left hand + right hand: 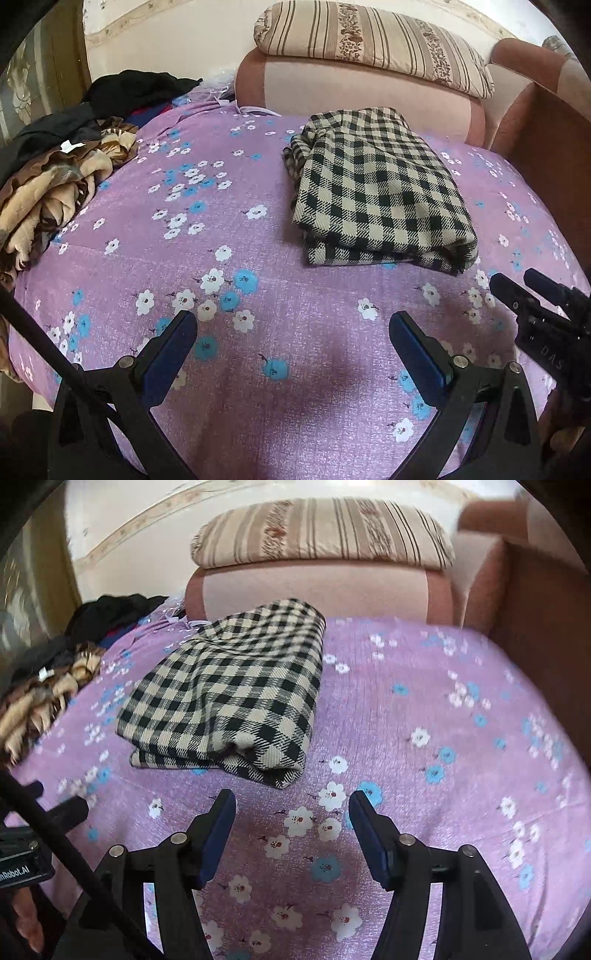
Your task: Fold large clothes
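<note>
A black-and-cream checked garment (pixel 376 188) lies folded into a thick rectangle on the purple flowered bedsheet (pixel 221 236). It also shows in the right wrist view (pixel 229 694). My left gripper (pixel 293 325) is open and empty, hovering over the sheet in front of the garment. My right gripper (pixel 291 805) is open and empty, just in front of the garment's near corner. The right gripper also shows at the right edge of the left wrist view (pixel 517 286).
A heap of brown, cream and black clothes (pixel 62 173) lies at the bed's left edge. A pink sofa back (pixel 354 88) with a striped pillow (pixel 373 44) stands behind the bed. A brown wooden board (pixel 543 136) is at the right.
</note>
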Demonstrator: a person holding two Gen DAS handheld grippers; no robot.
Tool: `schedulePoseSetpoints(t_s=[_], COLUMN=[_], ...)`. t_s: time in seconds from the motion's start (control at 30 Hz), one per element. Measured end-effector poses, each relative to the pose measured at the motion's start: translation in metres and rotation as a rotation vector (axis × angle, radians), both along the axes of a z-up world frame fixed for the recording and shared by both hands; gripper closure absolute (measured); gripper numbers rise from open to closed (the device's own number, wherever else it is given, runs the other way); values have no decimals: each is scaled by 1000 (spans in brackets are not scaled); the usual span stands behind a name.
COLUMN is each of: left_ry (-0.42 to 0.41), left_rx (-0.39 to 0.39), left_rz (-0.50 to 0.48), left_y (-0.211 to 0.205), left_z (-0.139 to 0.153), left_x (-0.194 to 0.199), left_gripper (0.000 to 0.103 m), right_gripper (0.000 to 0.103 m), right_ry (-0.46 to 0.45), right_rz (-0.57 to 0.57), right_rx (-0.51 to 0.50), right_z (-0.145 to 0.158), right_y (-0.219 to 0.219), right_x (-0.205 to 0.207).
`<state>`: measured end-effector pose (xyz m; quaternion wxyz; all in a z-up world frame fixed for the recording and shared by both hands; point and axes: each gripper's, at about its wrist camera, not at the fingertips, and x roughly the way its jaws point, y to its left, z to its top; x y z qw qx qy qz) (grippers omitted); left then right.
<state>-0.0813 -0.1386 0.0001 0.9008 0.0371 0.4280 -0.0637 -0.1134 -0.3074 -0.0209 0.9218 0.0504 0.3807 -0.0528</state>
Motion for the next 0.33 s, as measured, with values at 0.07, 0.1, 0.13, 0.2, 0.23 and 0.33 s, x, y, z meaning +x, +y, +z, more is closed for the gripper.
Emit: schedulePoseSetpoints(t_s=[0.07, 0.1, 0.13, 0.2, 0.23, 0.33], left_ry=[3, 5, 5, 1, 1, 12], left_rx=[3, 6, 8, 17, 22, 14], left_rz=[-8, -11, -15, -21, -22, -13], left_y=[-1, -1, -1, -1, 0, 2], left_z=[-3, -5, -6, -8, -8, -11], left_x=[0, 0, 1, 2, 3, 7], left_gripper=[0, 0, 0, 0, 0, 0], right_gripper=[32, 32, 31, 28, 27, 25], right_ry=[-6, -10, -12, -17, -20, -15], right_rz=[10, 16, 20, 29, 32, 47], right_rx=[-32, -45, -55, -78, -85, -102], right_z=[0, -1, -1, -2, -3, -6], right_y=[7, 12, 15, 21, 23, 29], right_x=[-1, -1, -1, -1, 0, 2])
